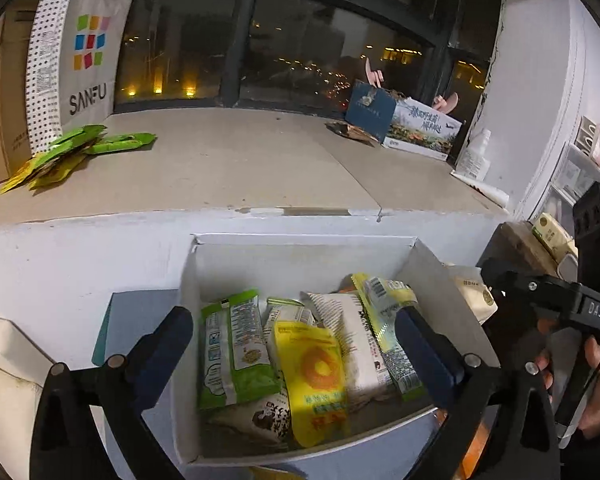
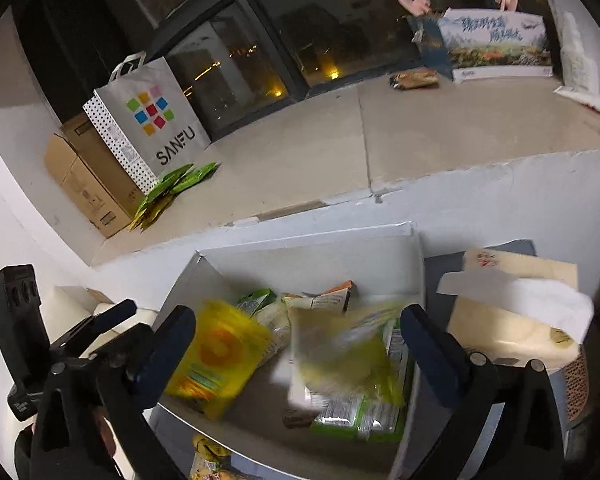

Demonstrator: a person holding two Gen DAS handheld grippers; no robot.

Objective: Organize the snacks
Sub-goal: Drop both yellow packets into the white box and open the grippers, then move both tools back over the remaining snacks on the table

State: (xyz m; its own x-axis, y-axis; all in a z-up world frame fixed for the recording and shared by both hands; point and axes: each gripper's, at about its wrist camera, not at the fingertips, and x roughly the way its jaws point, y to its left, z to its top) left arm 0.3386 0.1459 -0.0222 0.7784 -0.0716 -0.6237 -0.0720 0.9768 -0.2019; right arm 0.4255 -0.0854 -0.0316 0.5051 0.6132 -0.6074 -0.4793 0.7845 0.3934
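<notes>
A white cardboard box [image 1: 300,242] sits below a ledge and holds several snack packets: a green one [image 1: 236,352], a yellow one with an orange ring [image 1: 316,376], a white one [image 1: 356,340] and a yellow-green one [image 1: 388,320]. My left gripper [image 1: 294,316] hangs open over them, pads touching nothing. In the right wrist view my right gripper [image 2: 298,316] is open over the same box [image 2: 308,240]. A blurred yellow-green packet [image 2: 340,356] lies loose between its jaws, clear of both pads. The yellow ring packet [image 2: 216,356] leans at the box's left wall.
On the ledge stand a SANFU paper bag [image 1: 84,60], loose green packets [image 1: 80,148], a brown carton [image 2: 88,184], a blue box [image 1: 370,110] and a brown packet [image 2: 414,79]. A tissue pack [image 2: 516,308] sits right of the box. A hand [image 1: 596,380] holds the right gripper.
</notes>
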